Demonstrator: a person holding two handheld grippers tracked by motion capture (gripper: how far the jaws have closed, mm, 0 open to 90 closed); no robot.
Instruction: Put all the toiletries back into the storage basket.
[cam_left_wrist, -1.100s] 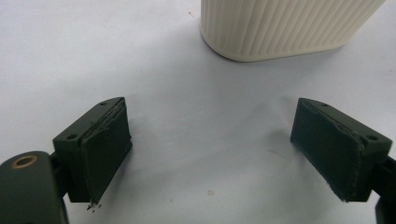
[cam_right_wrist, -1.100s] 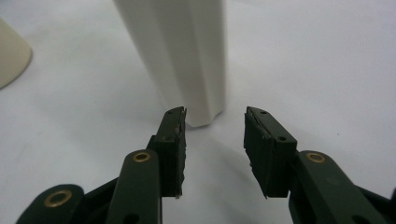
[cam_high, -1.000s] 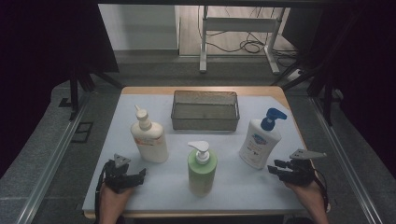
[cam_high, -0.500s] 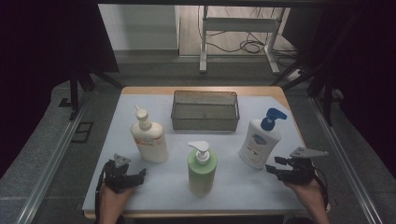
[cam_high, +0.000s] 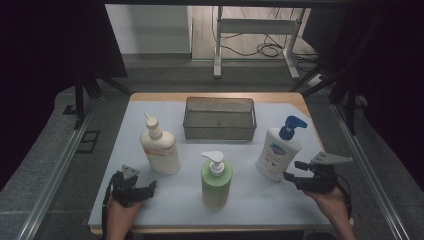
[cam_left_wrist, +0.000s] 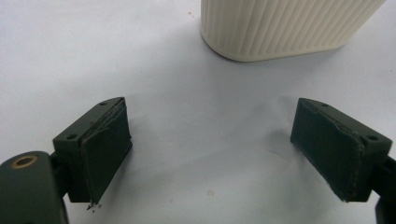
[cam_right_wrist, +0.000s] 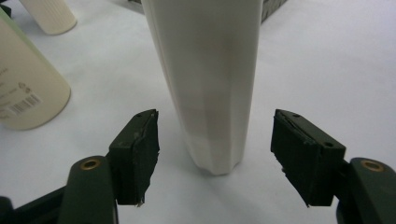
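Three pump bottles stand upright on the white table mat (cam_high: 300, 200). A cream bottle (cam_high: 160, 149) (cam_left_wrist: 280, 28) is at the left, a green one (cam_high: 216, 181) (cam_right_wrist: 23, 88) in the front middle, a white one with a blue pump (cam_high: 278, 150) (cam_right_wrist: 210, 79) at the right. My left gripper (cam_high: 150, 186) (cam_left_wrist: 212, 154) rests open near the front left, just short of the cream bottle's base. My right gripper (cam_high: 292, 172) (cam_right_wrist: 215, 158) is open, its jaws have just been opening, and the white bottle stands a little beyond them, untouched.
A dark wire mesh basket (cam_high: 220, 131) with nothing in it sits at the back middle of the table. The table's wooden rim (cam_high: 225, 96) runs along the far edge. Dark curtains and metal rails flank both sides.
The right gripper's jaws have spread wider and the hand has lifted slightly beside the white bottle. The left hand and all three bottles have stayed put.
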